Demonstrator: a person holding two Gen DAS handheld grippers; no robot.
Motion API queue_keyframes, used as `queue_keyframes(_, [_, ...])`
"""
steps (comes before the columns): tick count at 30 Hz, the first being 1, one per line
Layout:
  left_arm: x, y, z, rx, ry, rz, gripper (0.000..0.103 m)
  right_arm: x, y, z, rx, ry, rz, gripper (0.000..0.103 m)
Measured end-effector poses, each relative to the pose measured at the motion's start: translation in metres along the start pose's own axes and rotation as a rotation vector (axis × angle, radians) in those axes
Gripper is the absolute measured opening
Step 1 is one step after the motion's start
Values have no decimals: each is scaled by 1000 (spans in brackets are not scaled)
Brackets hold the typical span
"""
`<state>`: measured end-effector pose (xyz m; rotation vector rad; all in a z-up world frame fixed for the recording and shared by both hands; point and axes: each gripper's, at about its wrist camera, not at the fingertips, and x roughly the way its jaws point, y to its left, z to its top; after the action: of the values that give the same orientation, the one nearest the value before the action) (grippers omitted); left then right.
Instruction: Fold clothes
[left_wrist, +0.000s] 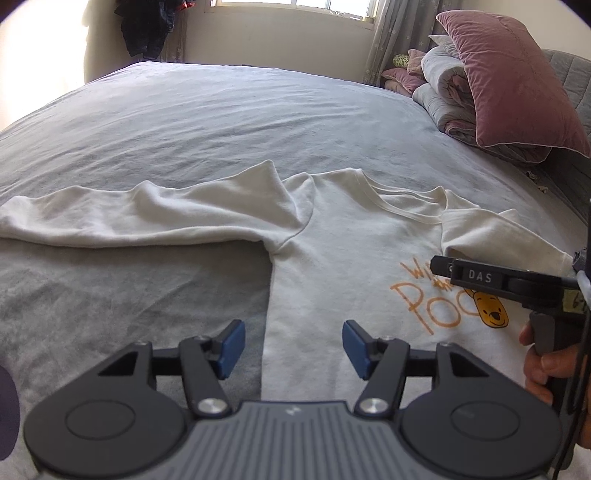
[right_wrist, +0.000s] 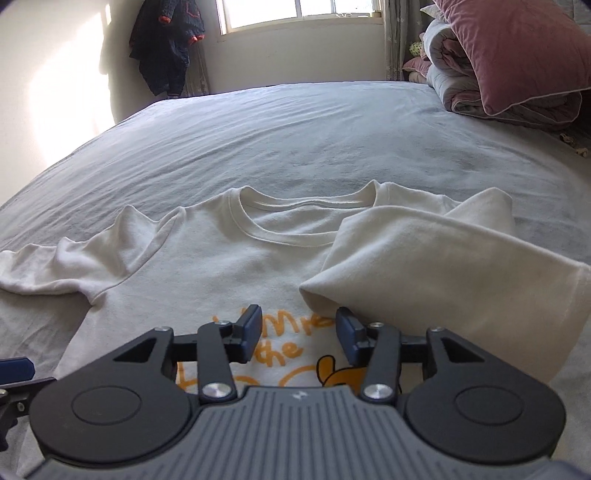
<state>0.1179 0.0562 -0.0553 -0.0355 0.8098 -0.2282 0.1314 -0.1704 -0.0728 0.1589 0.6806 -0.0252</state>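
**One sleeve folded in, one still spread**

Two grippers stood over a white long-sleeved shirt (right_wrist: 229, 273) lying face up on the grey bed (left_wrist: 207, 122), collar away from the person. The right gripper (right_wrist: 298, 334) had its jaws parted with nothing between the blue pads; the cuff end of the right sleeve (right_wrist: 424, 266) lay just beside its right finger, folded inward across the chest next to the orange print (right_wrist: 284, 349). That placement suggested the sleeve had been set there on purpose and released. The left gripper (left_wrist: 293, 349) was likewise released and empty, poised over the shirt's left side edge, where body met bedsheet. The left sleeve (left_wrist: 147, 214) was stretched outward, rumpled and not yet folded. Judged remaining: bring that sleeve in, then fold the body. Pillows and a rolled quilt (left_wrist: 491, 85) lay well apart at the bed head.
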Motion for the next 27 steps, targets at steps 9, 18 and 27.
queue_keyframes(9, [3, -2, -5, 29, -2, 9, 62, -19, -14, 5, 191, 83, 119, 65])
queue_keyframes(18, [-14, -9, -22, 192, -53, -55, 66, -37, -44, -9, 180, 8, 154, 67])
queue_keyframes(27, [26, -95, 11, 403, -124, -155, 67, -61, -121, -9, 412, -106, 148, 67])
